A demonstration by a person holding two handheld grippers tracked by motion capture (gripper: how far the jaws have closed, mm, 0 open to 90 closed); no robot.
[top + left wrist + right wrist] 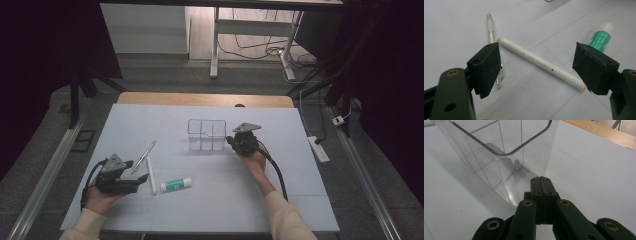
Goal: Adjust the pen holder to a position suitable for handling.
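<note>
My left gripper (141, 171) (537, 67) rests low on the table at the left, jaws wide open. A white marker (151, 175) (541, 63) lies on the sheet between its pads, untouched. A clear pen (144, 156) (491, 32) lies just beyond the left pad, and a green-and-white glue stick (175, 184) (600, 37) lies past the right pad. My right gripper (231, 139) (541, 181) is shut with nothing in it, its tips right beside the near right wall of a clear plastic compartment box (206, 134) (499, 157); whether they touch the wall I cannot tell.
A pale blue sheet (210, 210) covers the table, with a wooden edge (205, 99) at the far side. Beyond the table stand a desk frame (215, 45) and floor cables. A power strip (318, 149) lies on the floor at the right.
</note>
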